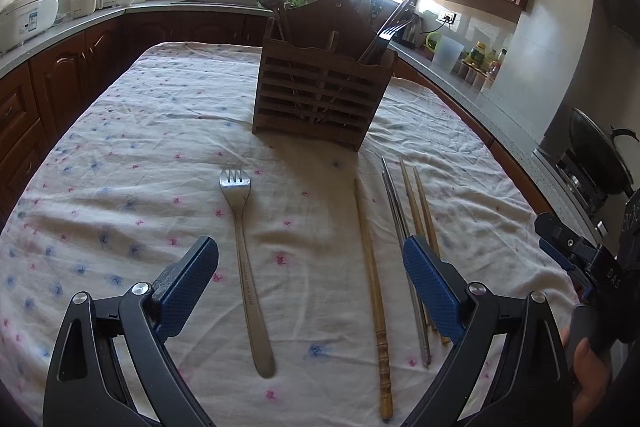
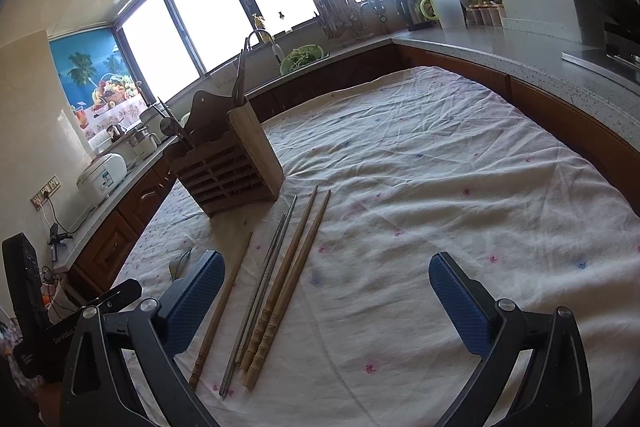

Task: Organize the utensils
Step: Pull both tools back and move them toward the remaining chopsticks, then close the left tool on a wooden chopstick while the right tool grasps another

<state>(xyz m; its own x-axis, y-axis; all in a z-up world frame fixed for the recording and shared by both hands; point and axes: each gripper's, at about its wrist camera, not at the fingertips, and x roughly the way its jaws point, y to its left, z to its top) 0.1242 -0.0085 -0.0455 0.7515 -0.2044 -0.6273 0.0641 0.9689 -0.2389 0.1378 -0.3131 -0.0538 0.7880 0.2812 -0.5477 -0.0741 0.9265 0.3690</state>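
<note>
Both claws gape wide, empty: left gripper (image 1: 310, 265) over steel fork (image 1: 245, 259), right gripper (image 2: 326, 277) over ridged wooden chopsticks (image 2: 286, 287); slatted wooden caddy (image 1: 320, 95) beyond.

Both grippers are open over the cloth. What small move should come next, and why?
Probably lower the left gripper onto the fork and close: the fork lies loose between its open pads, and the wooden holder stands just beyond.
</note>
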